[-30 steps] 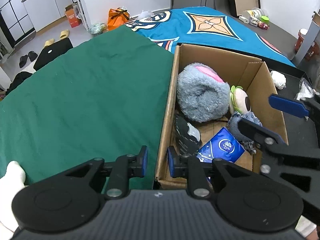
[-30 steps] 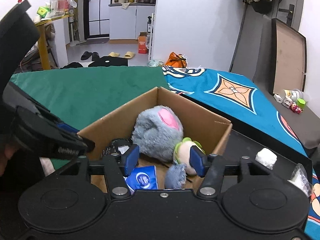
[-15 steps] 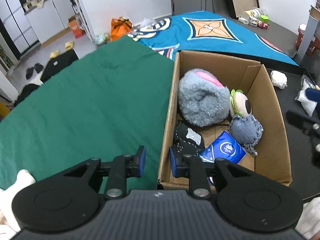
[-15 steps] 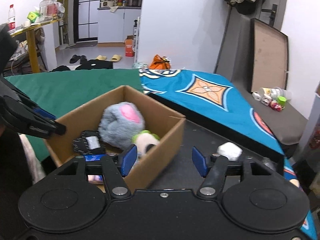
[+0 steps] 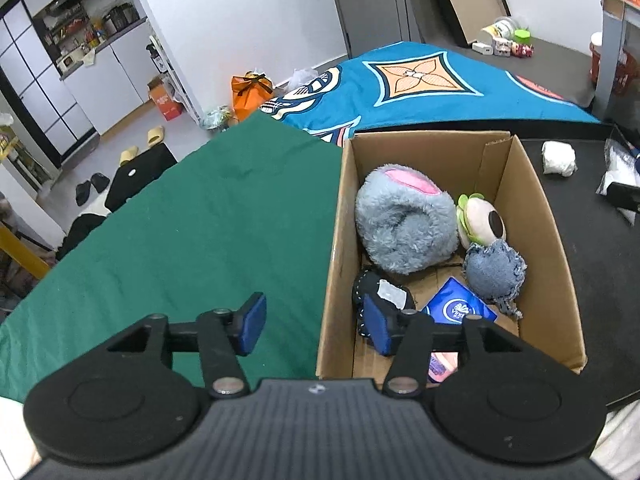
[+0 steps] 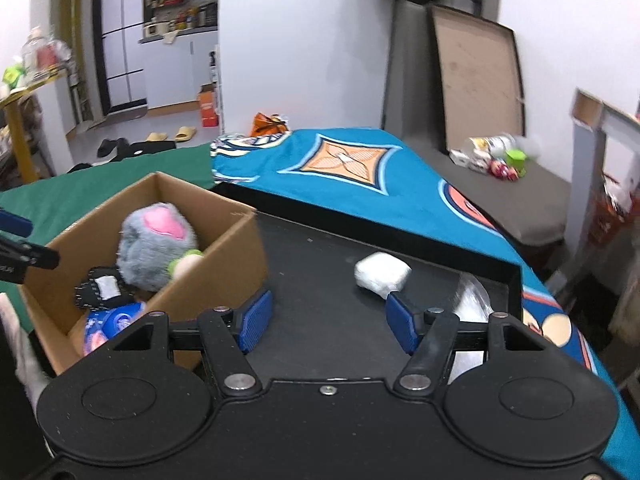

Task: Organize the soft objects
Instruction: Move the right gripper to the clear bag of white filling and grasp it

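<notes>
White soft bundle [image 6: 383, 276] on black tray [image 6: 320, 264], just beyond empty, spread right gripper [image 6: 328, 322].

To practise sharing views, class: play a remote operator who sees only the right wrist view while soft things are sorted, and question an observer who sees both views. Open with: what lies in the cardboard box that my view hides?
Observer: A frayed denim-blue soft ball lies in the cardboard box, against the eyeball plush.
Operator: Is the left gripper holding anything?
Observer: No. The left gripper is open and empty, and it straddles the box's left wall.
Operator: Where do its two fingers stand?
Observer: One hangs over the green cloth. The other is over the black stitched item inside the box.
</notes>
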